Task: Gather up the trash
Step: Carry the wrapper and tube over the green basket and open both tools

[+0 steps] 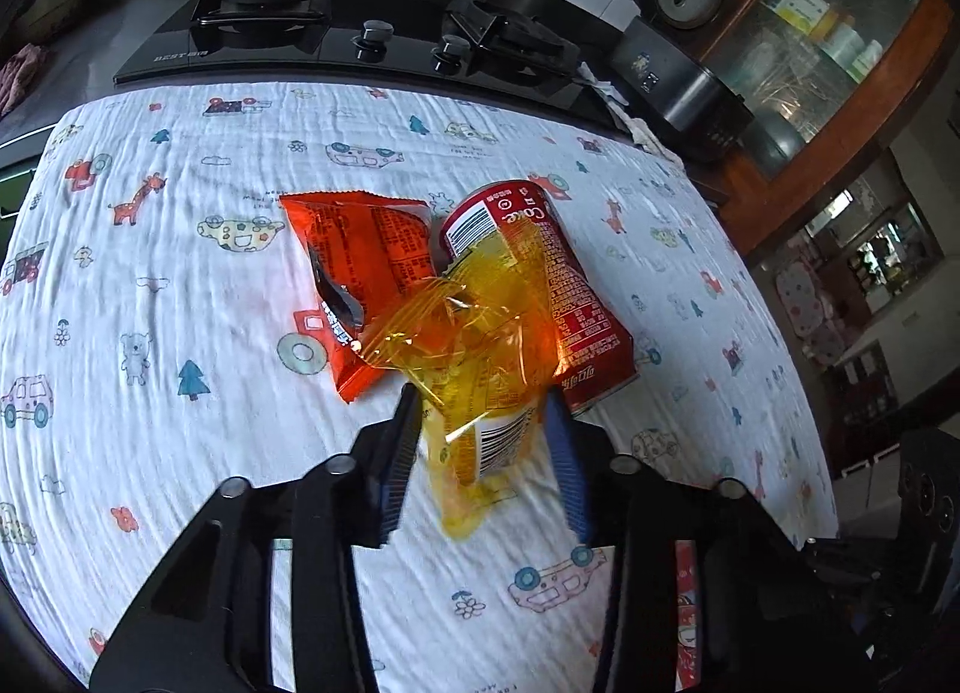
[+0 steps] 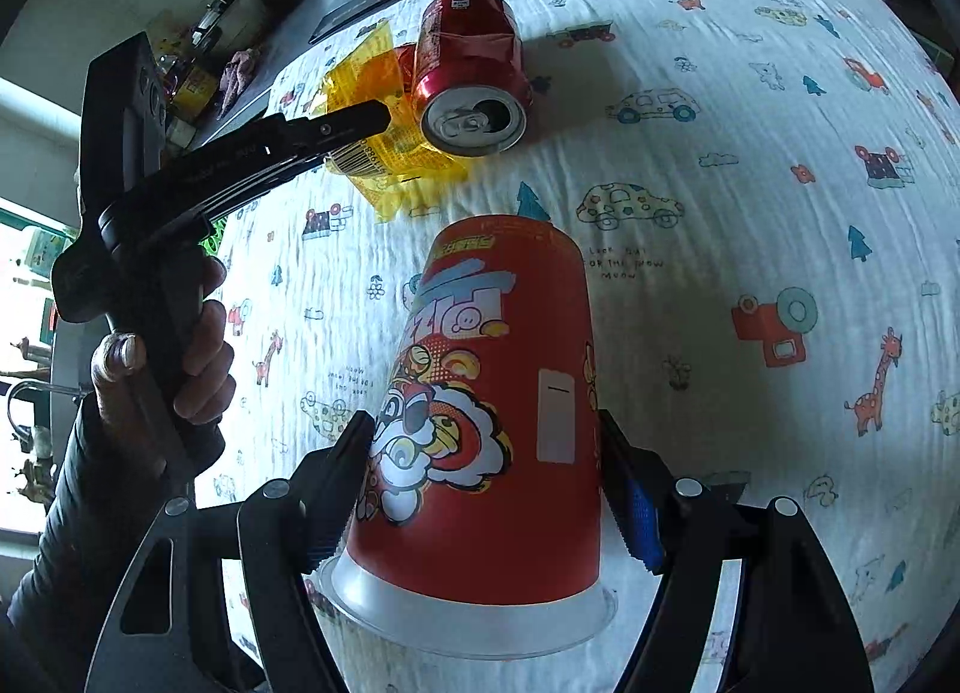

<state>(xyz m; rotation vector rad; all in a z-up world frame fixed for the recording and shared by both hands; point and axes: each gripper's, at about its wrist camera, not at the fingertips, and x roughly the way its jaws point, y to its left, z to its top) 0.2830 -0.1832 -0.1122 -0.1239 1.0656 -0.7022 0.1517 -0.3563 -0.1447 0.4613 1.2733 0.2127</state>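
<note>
With the right gripper [image 2: 486,489] clamped on the red cup [image 2: 486,393], the left gripper [image 1: 486,453] straddled the yellow wrapper [image 1: 474,357], jaws apart, likely needing only to close.

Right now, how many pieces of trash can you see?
4: yellow wrapper between the left gripper's fingers, orange packet and soda can on the cloth, red cup in the right gripper. More may be hidden.
</note>
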